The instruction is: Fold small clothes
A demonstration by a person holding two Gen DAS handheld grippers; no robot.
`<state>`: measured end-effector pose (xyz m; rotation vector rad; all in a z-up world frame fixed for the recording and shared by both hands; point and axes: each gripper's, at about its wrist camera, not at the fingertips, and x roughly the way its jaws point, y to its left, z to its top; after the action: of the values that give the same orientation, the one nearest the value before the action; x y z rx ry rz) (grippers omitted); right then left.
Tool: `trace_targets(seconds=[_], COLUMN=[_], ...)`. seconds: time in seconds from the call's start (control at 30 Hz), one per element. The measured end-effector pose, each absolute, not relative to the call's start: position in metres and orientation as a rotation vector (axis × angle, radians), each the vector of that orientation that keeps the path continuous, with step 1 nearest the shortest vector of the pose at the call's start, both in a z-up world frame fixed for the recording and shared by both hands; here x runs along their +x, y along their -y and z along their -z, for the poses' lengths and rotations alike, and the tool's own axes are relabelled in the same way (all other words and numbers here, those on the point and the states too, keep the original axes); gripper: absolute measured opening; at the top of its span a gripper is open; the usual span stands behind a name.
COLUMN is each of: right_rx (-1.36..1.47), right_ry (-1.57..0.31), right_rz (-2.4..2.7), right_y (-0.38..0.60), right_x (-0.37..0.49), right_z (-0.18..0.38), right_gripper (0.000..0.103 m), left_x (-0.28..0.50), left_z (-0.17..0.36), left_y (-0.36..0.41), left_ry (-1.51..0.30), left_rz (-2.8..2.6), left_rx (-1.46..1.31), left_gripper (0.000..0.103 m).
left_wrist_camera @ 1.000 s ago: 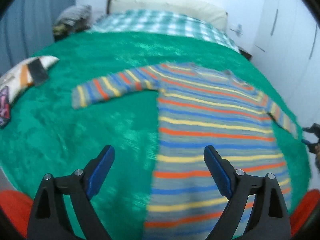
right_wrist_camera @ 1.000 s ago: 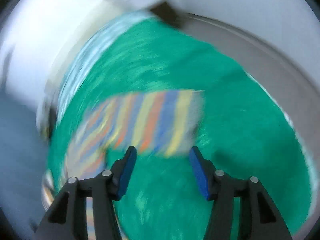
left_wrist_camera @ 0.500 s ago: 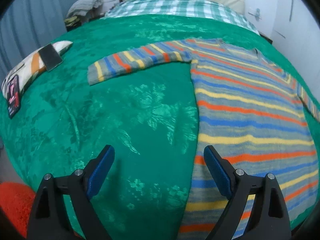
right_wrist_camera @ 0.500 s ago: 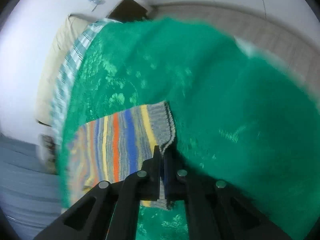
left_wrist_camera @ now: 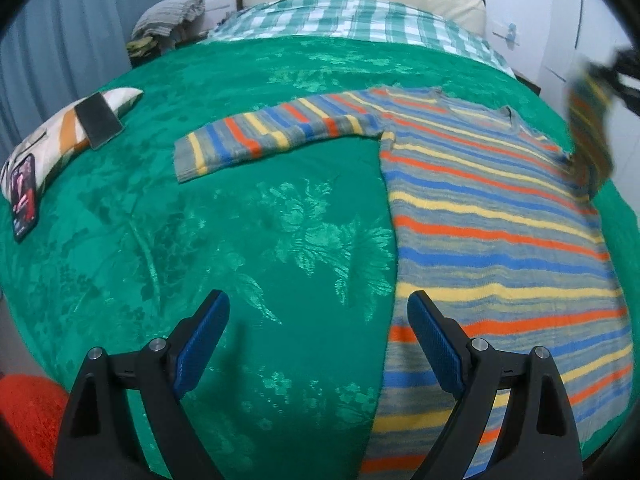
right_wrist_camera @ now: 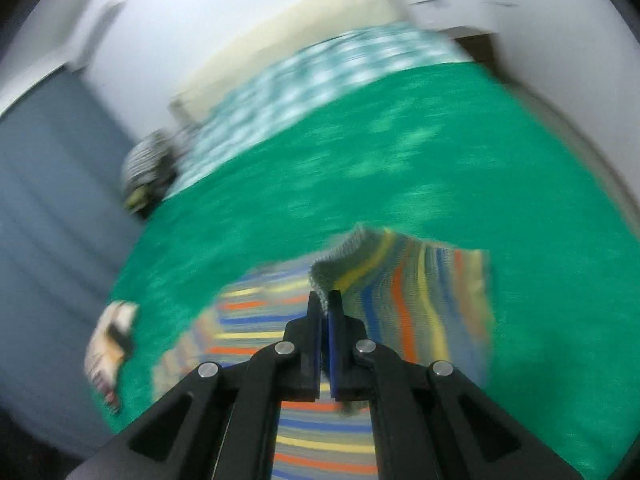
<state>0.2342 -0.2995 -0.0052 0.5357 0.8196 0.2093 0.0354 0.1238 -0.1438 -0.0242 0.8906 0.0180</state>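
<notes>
On the far left of the bed (left_wrist_camera: pixel 120 240), a pillow (left_wrist_camera: pixel 60 136) with a phone (left_wrist_camera: pixel 24 196) on it lies well apart from the work. The left gripper (left_wrist_camera: pixel 318 344) hangs spread wide and empty over the green cover, its right finger just at the striped sweater's (left_wrist_camera: pixel 492 216) left edge. The left sleeve (left_wrist_camera: pixel 276 128) stretches flat, its long axis running away to the left. The sweater's body lies flat, hem towards the grippers. On the right, the right gripper (right_wrist_camera: pixel 325 308) is pinching the cuff of the right sleeve (right_wrist_camera: pixel 408 292), lifted above the body. My guess: that sleeve folds leftward across the chest, and the right hand is plainly nearer.
</notes>
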Motion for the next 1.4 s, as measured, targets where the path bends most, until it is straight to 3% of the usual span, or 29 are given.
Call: trace_targets(seconds=[0.07,0.1,0.13,0.3,0.47,0.57,0.6,0.63,0.67,0.7,0.8,0.87,1.0,1.07,1.13,1.3,1.4], right_rx=[0.681,0.735,0.773,0.802,0.715,0.673,0.608,0.560,0.534,0.506,0.396,0.332,0.287,0.214,0.156,0.165,0.172], right_ry=[-0.897,-0.927,-0.932,-0.856,-0.939,-1.085,-1.149,-1.150,-1.130,-1.089,-1.006,-0.998,-1.080,-1.177,-1.153,-1.001,-0.953], right_rz=[-0.408,-0.449,-0.455,-0.393,-0.311,-0.211,-0.100,-0.042,-0.017,0.013,0.016,-0.090,-0.279,-0.206,-0.108,-0.055,-0.161], right_y=[0.270,0.263,0.261,0.296,0.327,0.339,0.345,0.352,0.356,0.359,0.351,0.330,0.294,0.291,0.298,0.293,0.255], right_x=[0.258,0.263,0.263,0.248,0.239,0.238,0.235,0.231,0.227,0.219,0.190,0.170,0.107,0.076,0.041,-0.007,-0.019], right_z=[0.039,0.053,0.063,0.067,0.092,0.145,0.165,0.174,0.173,0.166,0.132,0.114,0.127,0.153,0.160,0.120,0.116], right_gripper=[0.030,0.063,0.070,0.070,0.070,0.068,0.058,0.025,0.015,0.014,0.026,0.027,0.037,0.037,0.024,0.026,0.042], left_x=[0.037,0.038,0.039,0.044,0.045,0.042,0.041,0.039,0.038,0.037,0.037,0.037,0.031,0.028,0.026,0.028,0.027], left_z=[0.145,0.146,0.147,0.149,0.154,0.160,0.161,0.161,0.162,0.162,0.163,0.167,0.178,0.178,0.178,0.180,0.180], left_y=[-0.126,-0.127,-0.128,-0.131,-0.116,-0.104,-0.101,-0.099,-0.097,-0.096,-0.090,-0.085,-0.072,-0.073,-0.078,-0.077,-0.077], left_ry=[-0.896,-0.901,-0.907,-0.927,-0.938,-0.946,-0.945,-0.944,-0.942,-0.942,-0.950,-0.963,-0.996,-0.992,-1.002,-1.001,-0.997], left_rz=[-0.028,-0.031,-0.034,-0.017,0.016,0.023,0.023,0.022,0.025,0.033,0.066,0.092,0.129,0.126,0.124,0.103,0.097], left_rx=[-0.023,-0.023,-0.026,-0.065,-0.028,0.039,0.059,0.079,0.094,0.102,0.101,0.101,0.134,0.146,0.120,0.120,0.123], left_gripper=[0.092,0.092,0.092,0.092,0.092,0.092,0.092,0.092,0.092,0.092,0.092,0.092,0.098,0.100,0.101,0.103,0.103])
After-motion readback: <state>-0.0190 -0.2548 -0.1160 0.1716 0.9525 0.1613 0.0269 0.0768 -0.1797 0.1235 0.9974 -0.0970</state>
